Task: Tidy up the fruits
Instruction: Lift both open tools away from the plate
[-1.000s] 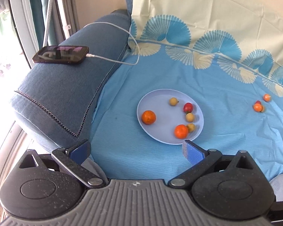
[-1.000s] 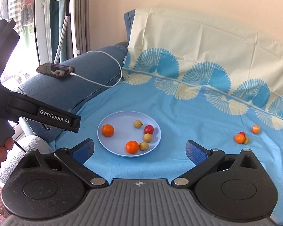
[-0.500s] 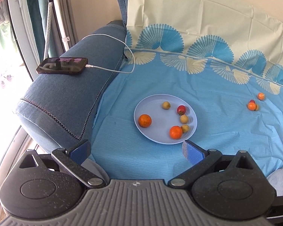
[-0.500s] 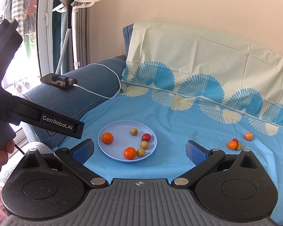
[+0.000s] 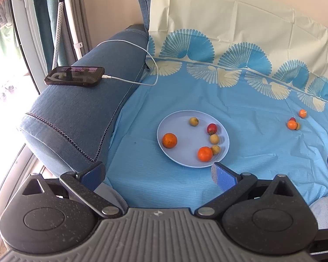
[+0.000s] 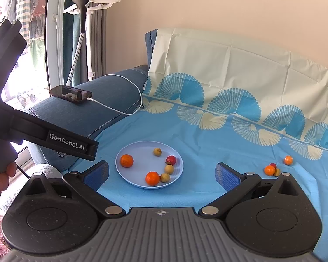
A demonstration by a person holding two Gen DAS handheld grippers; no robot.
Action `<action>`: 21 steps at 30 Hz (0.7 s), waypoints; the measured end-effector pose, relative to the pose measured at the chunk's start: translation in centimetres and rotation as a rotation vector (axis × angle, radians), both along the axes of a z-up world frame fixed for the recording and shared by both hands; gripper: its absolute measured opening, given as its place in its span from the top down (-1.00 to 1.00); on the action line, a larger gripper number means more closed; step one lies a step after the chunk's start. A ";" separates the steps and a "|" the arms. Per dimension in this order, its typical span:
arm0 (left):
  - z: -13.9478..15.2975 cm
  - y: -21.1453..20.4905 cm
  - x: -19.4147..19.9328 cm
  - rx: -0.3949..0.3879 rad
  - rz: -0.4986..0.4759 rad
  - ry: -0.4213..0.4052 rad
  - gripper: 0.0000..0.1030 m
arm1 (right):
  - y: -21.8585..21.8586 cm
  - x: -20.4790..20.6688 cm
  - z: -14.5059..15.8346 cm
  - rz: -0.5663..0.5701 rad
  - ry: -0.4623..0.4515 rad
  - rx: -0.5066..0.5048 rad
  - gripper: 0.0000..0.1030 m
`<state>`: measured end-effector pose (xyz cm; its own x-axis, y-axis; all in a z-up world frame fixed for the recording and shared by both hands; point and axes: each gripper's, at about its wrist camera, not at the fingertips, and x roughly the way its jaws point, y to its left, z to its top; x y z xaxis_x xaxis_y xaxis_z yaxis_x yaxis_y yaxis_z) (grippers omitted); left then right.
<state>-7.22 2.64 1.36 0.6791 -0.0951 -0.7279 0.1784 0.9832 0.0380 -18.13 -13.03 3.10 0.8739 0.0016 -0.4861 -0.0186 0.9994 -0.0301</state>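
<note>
A pale blue round plate point(image 6: 129, 174) holds six fruits; four small loose fruits point(image 6: 273, 169) lie well apart, rightward. Left gripper point(image 5: 158, 174) and right gripper point(image 6: 163, 174) gape wide, empty. Round fruit could roll on soft cloth.

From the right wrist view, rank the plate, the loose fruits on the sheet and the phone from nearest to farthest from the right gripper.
1. The plate, just ahead of the right gripper, slightly left.
2. The loose fruits, on the sheet to the right, a little farther off.
3. The phone, far left on the sofa arm.
</note>
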 end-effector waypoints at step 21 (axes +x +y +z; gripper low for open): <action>-1.0 -1.2 2.1 0.028 -0.005 0.054 -0.99 | -0.8 1.6 -1.2 -0.020 0.049 0.030 -0.99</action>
